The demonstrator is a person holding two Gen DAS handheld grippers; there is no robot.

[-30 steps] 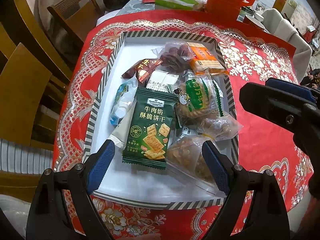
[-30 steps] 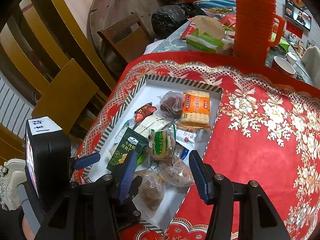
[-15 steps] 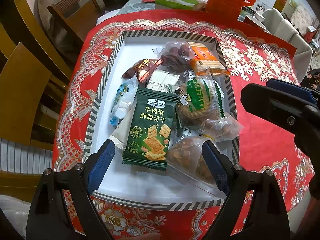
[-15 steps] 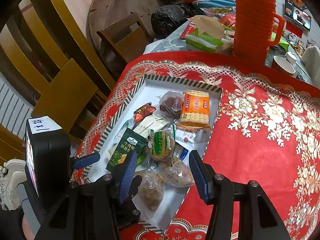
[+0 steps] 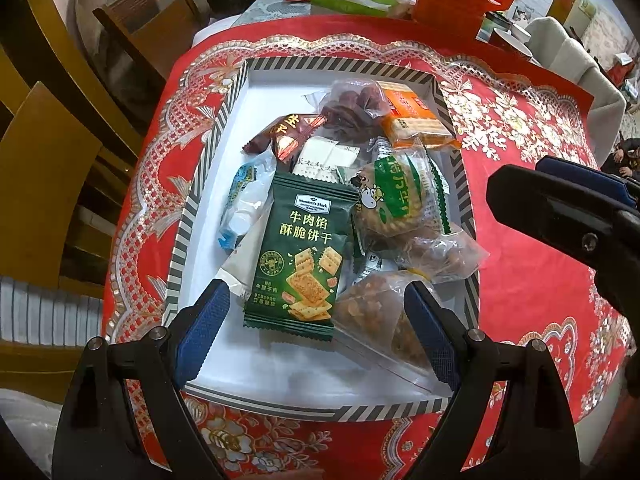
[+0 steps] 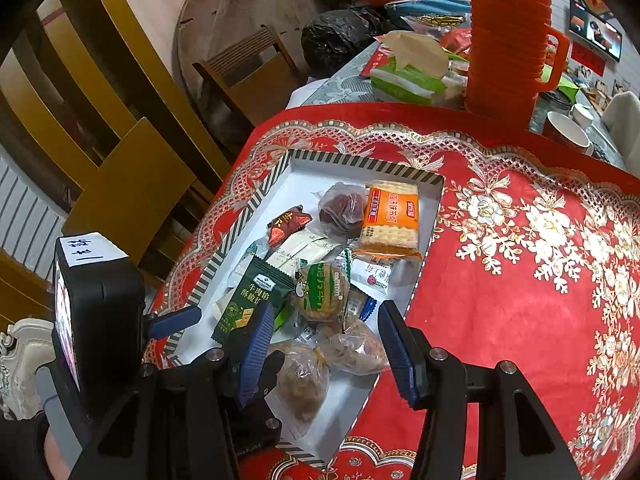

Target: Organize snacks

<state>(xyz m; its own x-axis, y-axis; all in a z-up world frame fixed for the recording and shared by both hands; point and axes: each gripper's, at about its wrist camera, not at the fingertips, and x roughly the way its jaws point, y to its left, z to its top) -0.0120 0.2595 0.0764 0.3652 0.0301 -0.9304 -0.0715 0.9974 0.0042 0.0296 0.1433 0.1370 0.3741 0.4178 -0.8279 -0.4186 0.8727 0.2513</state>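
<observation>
A white tray [image 5: 224,168] with a striped rim is sitting on the red tablecloth [image 5: 532,280], and all the snacks are lying piled inside it. At the far end an orange cracker pack [image 5: 412,120] is lying against the right wall, with a clear bag of dark red pieces [image 5: 352,108] touching its left side. Just nearer, a brown-red packet [image 5: 288,136] is resting partly on a white packet [image 5: 324,158]. A blue-white packet [image 5: 244,204] is lying along the left side. The green biscuit pack [image 5: 302,256] is lying on top in the middle, overlapping a round cake [image 5: 394,200] in a green-printed wrapper to its right. Two clear bags of brown pastries are filling the near right corner: one [image 5: 444,252] against the right wall, the other [image 5: 380,320] reaching toward the near rim.

The left gripper [image 5: 316,336] is hovering over the tray's near end, fingers spread wide and grasping nothing, with the green pack's lower edge between the tips. The right gripper [image 6: 328,356] is hanging above the near right part of the tray, its fingers likewise released and empty.

Behind the tray, on the next table, an orange jug [image 6: 508,44] is standing beside a green tissue pack [image 6: 404,80].
</observation>
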